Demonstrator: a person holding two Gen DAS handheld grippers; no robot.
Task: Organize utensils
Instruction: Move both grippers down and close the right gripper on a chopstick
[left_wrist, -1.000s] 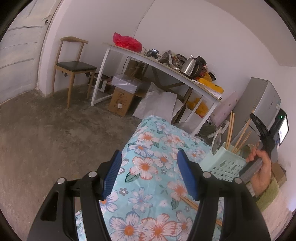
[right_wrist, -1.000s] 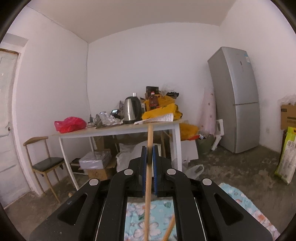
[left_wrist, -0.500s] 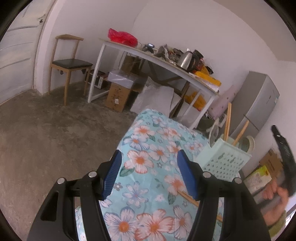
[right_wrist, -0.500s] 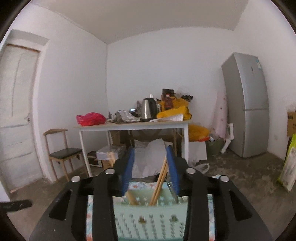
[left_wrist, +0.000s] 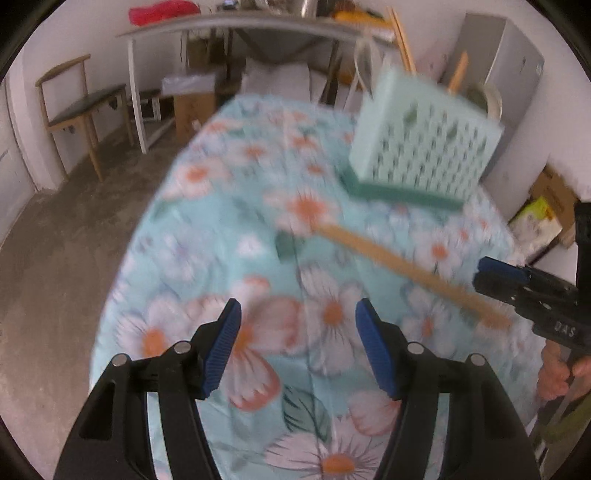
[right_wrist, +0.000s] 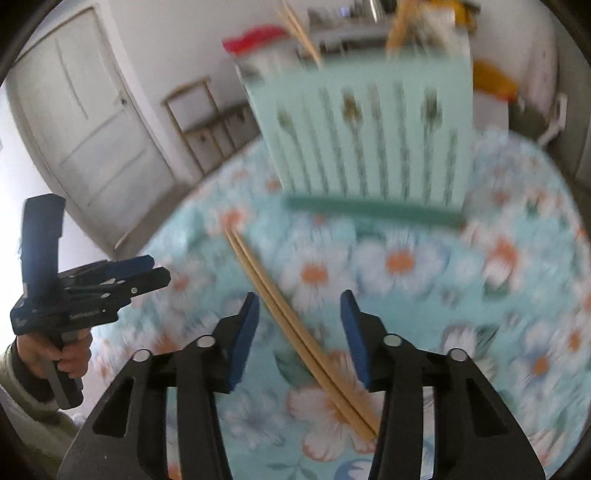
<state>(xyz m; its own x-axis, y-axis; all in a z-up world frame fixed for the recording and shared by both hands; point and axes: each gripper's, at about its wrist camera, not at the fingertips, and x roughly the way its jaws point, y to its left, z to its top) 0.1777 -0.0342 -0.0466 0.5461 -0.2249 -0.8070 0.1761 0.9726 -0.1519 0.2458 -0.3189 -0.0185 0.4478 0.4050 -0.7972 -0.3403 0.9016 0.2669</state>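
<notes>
r gripper (right_wrist: 299, 332) jaws apart, closing slightly; chopsticks (right_wrist: 295, 332) lie between, unpinched.

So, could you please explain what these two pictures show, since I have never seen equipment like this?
There is no robot here. A person holds a hand-operated two-finger gripper in each hand, and each one carries a wide-angle camera looking forward along its fingers. One picture comes from the left gripper, the other from the right gripper. Each camera also catches the other tool at the edge of its picture, with the hand that grips it.

Below them is a table under a floral cloth. On it stands a pale green perforated holder with chopsticks sticking out of the top, and a loose pair of chopsticks lies flat on the cloth.

Both grippers are open and hold nothing. The right one's jaws have just been opening; the loose pair lies between them, ungripped. Both pictures are blurred.
</notes>
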